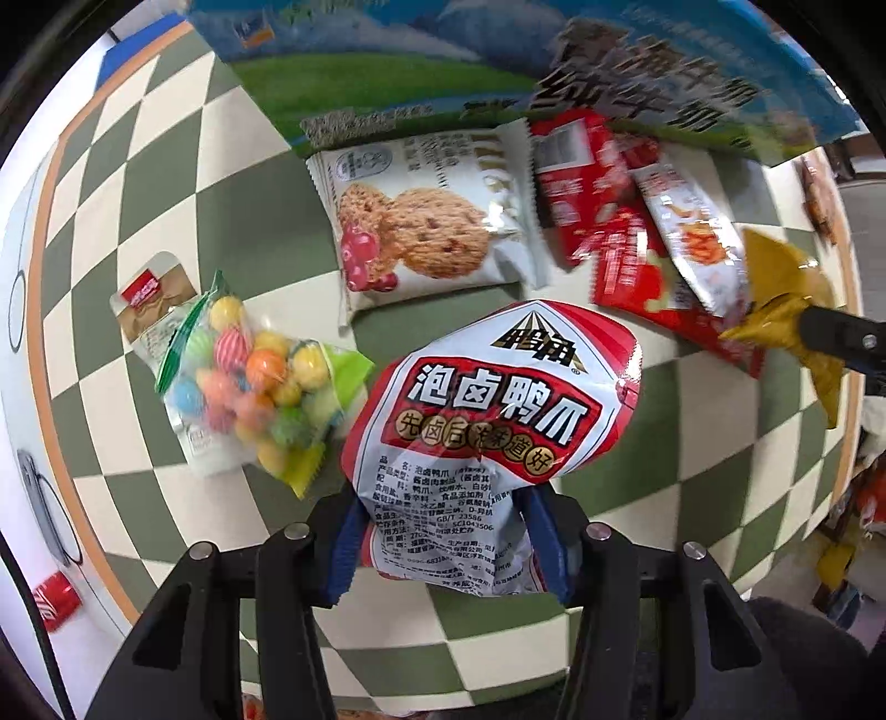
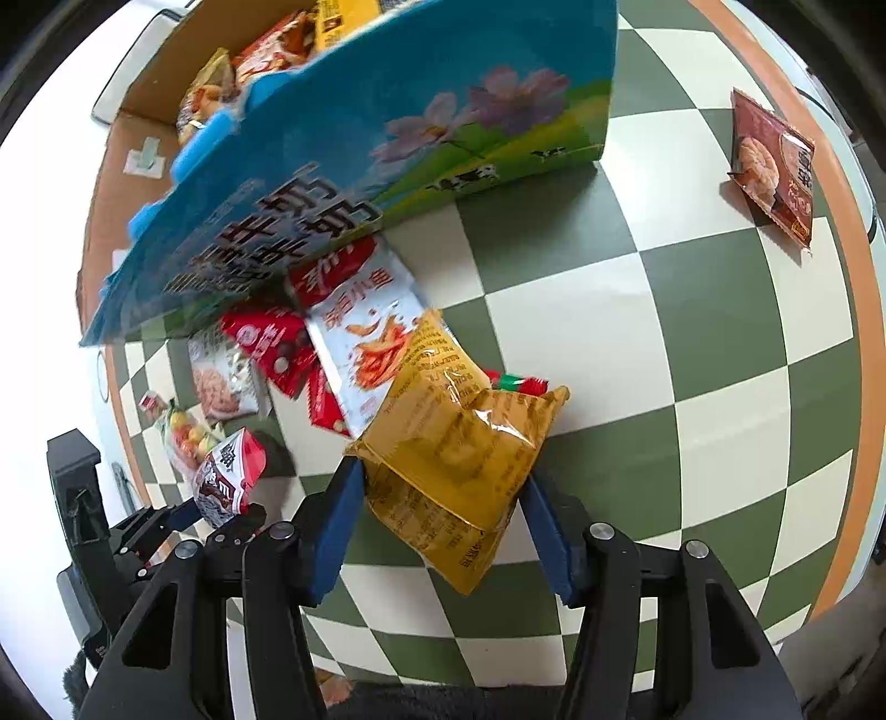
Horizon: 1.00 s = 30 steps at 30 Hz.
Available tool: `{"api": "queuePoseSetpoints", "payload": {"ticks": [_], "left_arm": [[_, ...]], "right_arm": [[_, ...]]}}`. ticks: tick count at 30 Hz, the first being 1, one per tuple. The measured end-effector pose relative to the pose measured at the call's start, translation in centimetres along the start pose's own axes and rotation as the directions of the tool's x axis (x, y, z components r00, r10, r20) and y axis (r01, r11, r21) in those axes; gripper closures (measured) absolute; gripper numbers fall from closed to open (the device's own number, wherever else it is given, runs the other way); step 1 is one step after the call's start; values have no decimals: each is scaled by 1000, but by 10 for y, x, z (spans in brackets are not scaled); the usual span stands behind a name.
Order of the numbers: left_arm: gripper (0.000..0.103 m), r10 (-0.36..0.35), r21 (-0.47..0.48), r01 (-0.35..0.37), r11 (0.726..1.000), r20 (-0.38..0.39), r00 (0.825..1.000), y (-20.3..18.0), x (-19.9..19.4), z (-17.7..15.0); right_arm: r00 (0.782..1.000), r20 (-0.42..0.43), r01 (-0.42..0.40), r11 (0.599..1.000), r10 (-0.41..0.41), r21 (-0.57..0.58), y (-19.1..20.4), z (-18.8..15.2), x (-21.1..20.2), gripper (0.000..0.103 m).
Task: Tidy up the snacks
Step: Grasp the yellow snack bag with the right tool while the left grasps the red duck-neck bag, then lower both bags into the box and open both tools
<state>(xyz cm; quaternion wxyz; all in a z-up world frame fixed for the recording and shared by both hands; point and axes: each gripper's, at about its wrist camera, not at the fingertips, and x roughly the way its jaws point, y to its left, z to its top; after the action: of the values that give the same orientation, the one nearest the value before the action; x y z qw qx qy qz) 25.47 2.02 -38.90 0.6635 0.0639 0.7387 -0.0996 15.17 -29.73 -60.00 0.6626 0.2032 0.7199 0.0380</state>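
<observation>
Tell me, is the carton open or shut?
Open: the right wrist view shows snack packets inside the carton through its top.

Box (image 2: 387,138) standing at the far side of the table (image 2: 720,332), with packets inside it. Just before the box, cookie packet (image 1: 426,221) to the left of overlapping snack packets (image 1: 637,221); candy bag (image 1: 260,382) nearer and further left, lying partly on a small packet (image 1: 149,293). Lone packet (image 2: 775,166) well apart at the far right edge.

Red-white duck-claw packet (image 1: 493,410) lifted above checkered cloth, yellow packet (image 2: 459,459) likewise, probably crumpled.
</observation>
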Motion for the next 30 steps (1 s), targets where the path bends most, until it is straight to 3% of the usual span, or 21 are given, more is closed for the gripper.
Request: {"api": "queuePoseSetpoints", "payload": {"ticks": [6,11,12,18,20,25,30], "left_arm": [[54,-51,-66,56,996,72,996,-11,-44,-19],[54,-86,-87,102,991,175,981,-17,-110,-16],[54,-96,-84,113,990,188,978,-10,-116,3],[54,-152,-97,181,979,257,954,5,-177,49],[54,-152,-111,187,976,264,952,2,-175,64],[54,-160,-155,202,967,245,956,23,-180,120],[54,-163,-183,193,964,166,973,43,-157,180]], "right_arm": [[1000,17,-8,998,9,-60,11,-11,-12,49],[998,37,-47,993,51,-106,19,-14,-40,50],[997,46,-52,991,58,-124,22,-14,-49,50],[987,111,-96,977,119,-191,37,-9,-107,51],[979,136,-122,972,151,-203,42,-1,-127,51],[964,196,-135,964,182,-229,61,29,-153,51],[960,222,-118,965,171,-235,83,76,-142,51]]}}
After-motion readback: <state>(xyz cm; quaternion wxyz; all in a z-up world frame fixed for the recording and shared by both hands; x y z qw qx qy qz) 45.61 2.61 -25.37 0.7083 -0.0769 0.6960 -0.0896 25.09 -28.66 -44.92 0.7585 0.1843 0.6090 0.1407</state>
